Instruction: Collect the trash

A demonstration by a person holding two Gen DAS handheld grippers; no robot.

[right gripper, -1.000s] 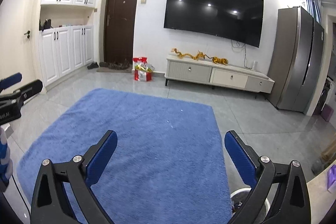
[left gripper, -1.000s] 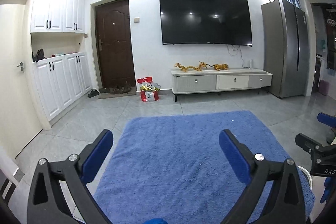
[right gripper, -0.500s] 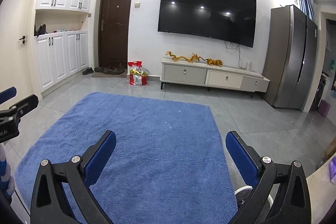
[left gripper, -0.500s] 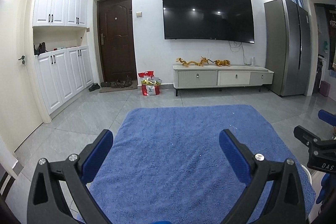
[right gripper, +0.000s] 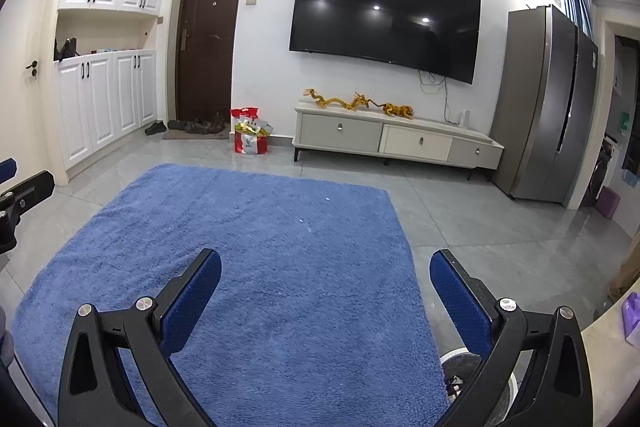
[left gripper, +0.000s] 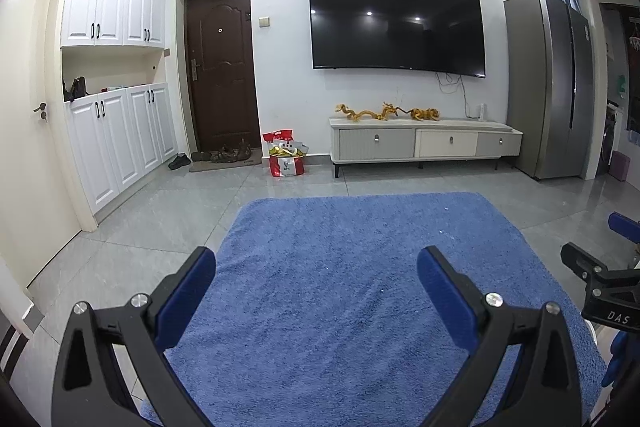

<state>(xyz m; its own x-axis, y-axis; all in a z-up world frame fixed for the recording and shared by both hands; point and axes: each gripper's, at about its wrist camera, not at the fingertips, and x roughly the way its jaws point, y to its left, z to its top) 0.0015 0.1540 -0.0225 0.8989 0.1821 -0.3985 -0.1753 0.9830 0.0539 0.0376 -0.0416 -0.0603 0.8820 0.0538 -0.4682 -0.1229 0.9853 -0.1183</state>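
My left gripper (left gripper: 316, 263) is open and holds nothing, hovering over a blue rug (left gripper: 340, 307). My right gripper (right gripper: 325, 263) is open too, above the same rug (right gripper: 260, 247). A few tiny white specks (right gripper: 327, 199) lie on the rug's far part, also seen as specks (left gripper: 440, 231) in the left wrist view. A white round bin (right gripper: 460, 359) stands on the floor off the rug's near right corner, partly hidden behind my right finger. Each gripper shows at the edge of the other's view: the right gripper (left gripper: 600, 279), the left gripper (right gripper: 24, 191).
A red and white bag (left gripper: 286, 159) stands by the far wall next to a low TV cabinet (left gripper: 424, 143). Shoes (left gripper: 224, 155) lie at the brown door. White cupboards (left gripper: 120, 139) line the left wall, a grey fridge (right gripper: 548, 107) the right. A purple item (right gripper: 632, 311) lies on a counter edge.
Both views have shifted and levelled slightly, and the room sits a little higher in frame. Both grippers stay open with nothing in them.
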